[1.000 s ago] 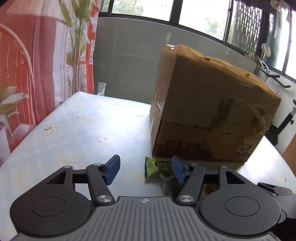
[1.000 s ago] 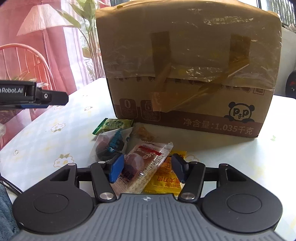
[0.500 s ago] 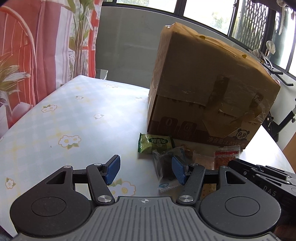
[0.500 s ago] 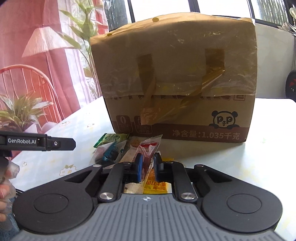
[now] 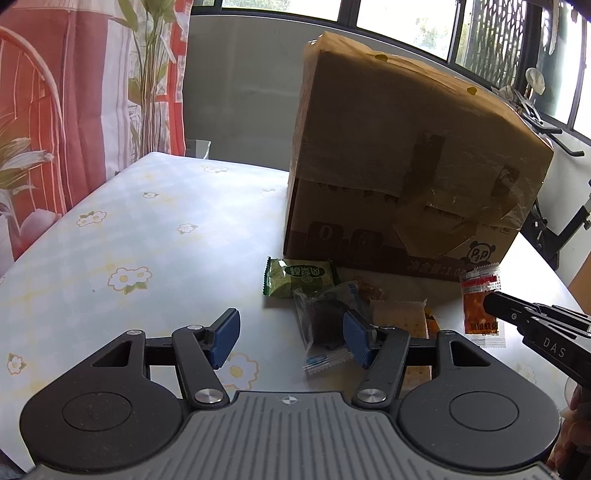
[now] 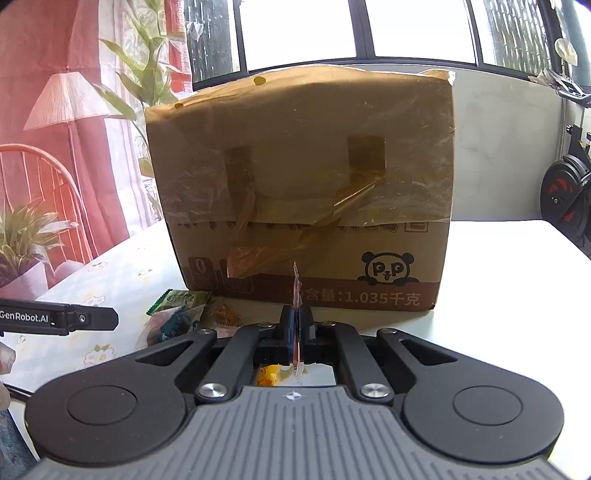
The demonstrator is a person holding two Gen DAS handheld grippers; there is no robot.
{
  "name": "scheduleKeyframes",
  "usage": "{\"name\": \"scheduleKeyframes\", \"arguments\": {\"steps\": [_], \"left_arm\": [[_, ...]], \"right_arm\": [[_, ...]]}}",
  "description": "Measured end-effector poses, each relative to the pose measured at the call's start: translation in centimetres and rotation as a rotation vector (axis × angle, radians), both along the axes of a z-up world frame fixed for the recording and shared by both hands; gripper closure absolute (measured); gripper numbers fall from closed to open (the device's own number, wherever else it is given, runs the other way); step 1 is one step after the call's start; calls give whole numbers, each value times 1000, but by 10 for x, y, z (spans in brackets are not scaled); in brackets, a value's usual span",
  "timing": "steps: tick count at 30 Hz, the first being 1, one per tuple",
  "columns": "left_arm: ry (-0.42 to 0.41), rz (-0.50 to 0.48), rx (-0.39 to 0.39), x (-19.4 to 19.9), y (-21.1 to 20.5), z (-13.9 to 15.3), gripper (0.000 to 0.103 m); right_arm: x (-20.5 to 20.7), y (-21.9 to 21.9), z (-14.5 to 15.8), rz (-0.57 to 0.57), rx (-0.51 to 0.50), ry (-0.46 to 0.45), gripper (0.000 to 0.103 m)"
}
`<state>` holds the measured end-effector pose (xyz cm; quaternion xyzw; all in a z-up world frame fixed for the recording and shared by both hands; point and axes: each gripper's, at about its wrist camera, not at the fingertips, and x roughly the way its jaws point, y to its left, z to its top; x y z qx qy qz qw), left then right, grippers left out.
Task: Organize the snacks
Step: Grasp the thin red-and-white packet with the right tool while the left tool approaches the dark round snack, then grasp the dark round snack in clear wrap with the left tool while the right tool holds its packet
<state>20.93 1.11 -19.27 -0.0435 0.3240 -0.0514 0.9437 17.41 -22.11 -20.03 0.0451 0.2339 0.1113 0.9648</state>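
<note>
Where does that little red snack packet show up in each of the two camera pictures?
Left wrist view: the red snack packet is at the right edge, pinched by the right gripper.
Right wrist view: the packet stands edge-on at centre, between the shut fingers.
Shared landmark: the cardboard box with the panda print, behind it.

A red curtain point(image 5: 55, 110) with a lamp and leaves printed on it hangs at nine o'clock. The table point(image 5: 110, 251) wears a pale cloth with little white flowers. Dark-framed windows point(image 6: 303, 29) run along twelve o'clock (bright light comes in). An exercise bike point(image 6: 569, 192) with a red wheel stands at three o'clock by the white wall.
</note>
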Motion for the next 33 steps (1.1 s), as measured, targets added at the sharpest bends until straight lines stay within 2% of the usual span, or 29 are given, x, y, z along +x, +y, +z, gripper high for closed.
{"name": "scheduleKeyframes", "arguments": {"steps": [4,19,22,27,33], "left_arm": [[2,0,1,-1,0,-1,39],[29,9,41,2,-12,-6,38],[46,17,28,6,-12,-7,38],[61,32,-42,22,-13,-3,38],[81,22,-50,47,-28,-10,38]], "right_arm": [[1,-1,-13,17,19,21,100],[10,-8,-25,24,60,46,98],[12,-9,-27,31,69,57,98],[13,-11,-28,23,86,66,98],[14,-11,-29,20,87,70,98]]}}
